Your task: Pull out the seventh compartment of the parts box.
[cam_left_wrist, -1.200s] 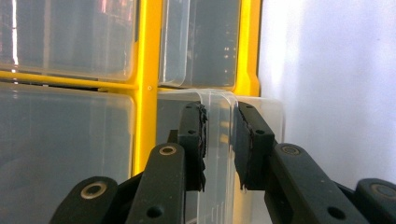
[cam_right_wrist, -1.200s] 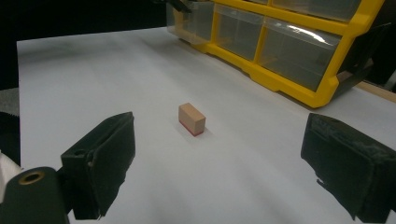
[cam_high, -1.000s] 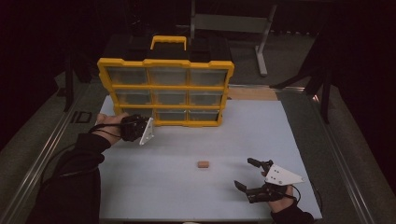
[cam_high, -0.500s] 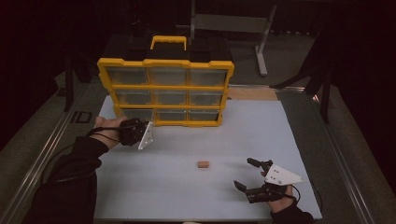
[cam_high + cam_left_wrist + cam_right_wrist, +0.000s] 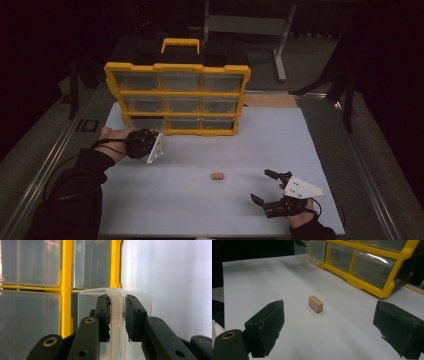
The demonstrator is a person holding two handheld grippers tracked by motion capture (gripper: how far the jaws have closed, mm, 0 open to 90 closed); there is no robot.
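Left of the yellow organizer point(image 5: 177, 99): left gripper point(image 5: 117, 315) clamped on the front lip of a clear drawer point(image 5: 116, 293), bottom-left slot, seemingly part-way out. Risks: thin plastic slipping from the pads; cabinet tipping under a skewed pull. In front of the organizer: small tan block point(image 5: 217, 176), loose. Further right: right gripper point(image 5: 267, 187) spread wide, empty.

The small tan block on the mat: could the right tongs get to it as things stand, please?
Probably yes. The right tongs stand wide open and the small tan block lies straight ahead of them on the bare white mat, with nothing between. The left tongs are off at the clear drawer.
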